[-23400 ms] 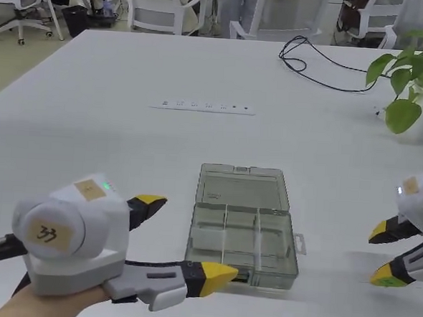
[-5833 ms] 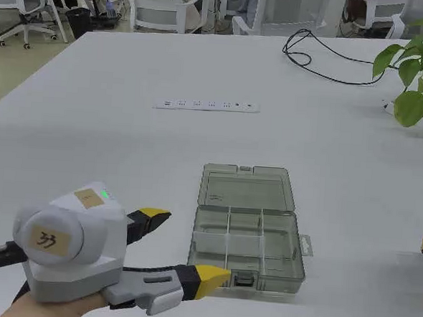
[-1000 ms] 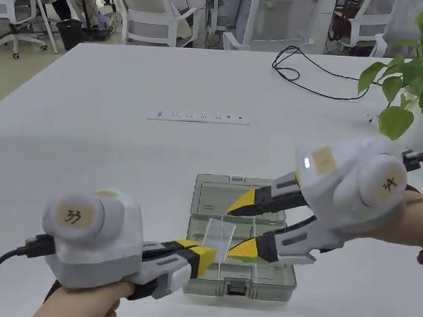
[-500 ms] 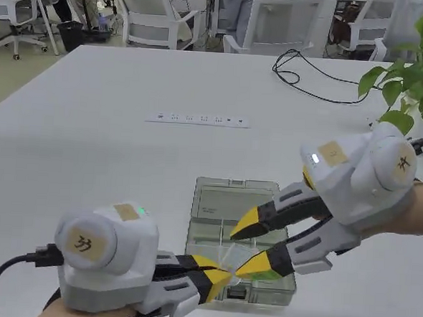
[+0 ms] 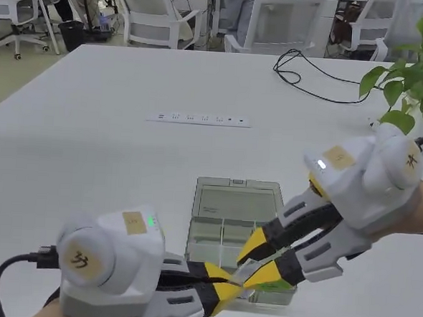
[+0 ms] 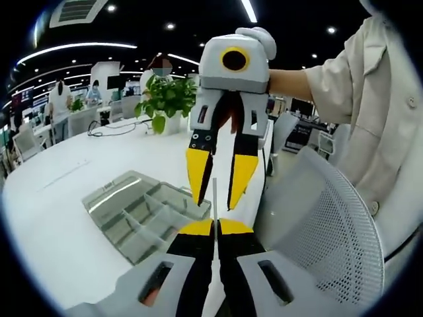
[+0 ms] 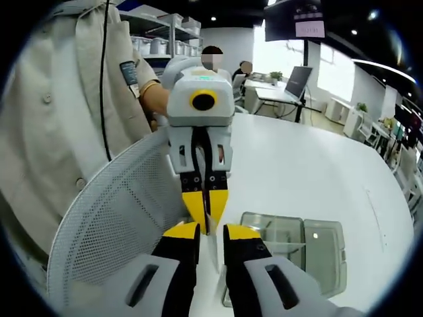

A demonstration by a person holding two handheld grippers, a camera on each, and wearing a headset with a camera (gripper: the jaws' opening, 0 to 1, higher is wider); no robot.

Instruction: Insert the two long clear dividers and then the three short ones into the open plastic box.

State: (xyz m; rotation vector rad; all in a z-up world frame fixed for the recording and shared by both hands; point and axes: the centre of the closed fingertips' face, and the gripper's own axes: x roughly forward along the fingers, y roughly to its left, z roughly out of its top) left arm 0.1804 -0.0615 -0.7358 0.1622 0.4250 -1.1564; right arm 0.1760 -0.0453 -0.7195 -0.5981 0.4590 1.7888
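The open clear plastic box (image 5: 231, 195) lies on the white table with its lid laid back, and dividers split its base into several compartments. My left gripper (image 5: 225, 283) is at the box's near edge, shut on a short clear divider (image 6: 214, 198) that I see edge-on. My right gripper (image 5: 260, 259) faces it from the right, its jaws open and straddling the far edge of the divider (image 7: 213, 247). In the left gripper view the box (image 6: 142, 211) lies left of the two grippers. In the right gripper view the box (image 7: 297, 244) sits lower right.
A white power strip (image 5: 198, 119) lies farther back on the table. A black cable (image 5: 304, 60) loops at the back right, and a leafy plant (image 5: 410, 84) stands at the right edge. A mesh chair back (image 6: 324, 224) is close behind the table's near edge.
The left gripper has come up and right with the divider. The right gripper has tilted down, and its open jaws now straddle the divider over the box's near edge.
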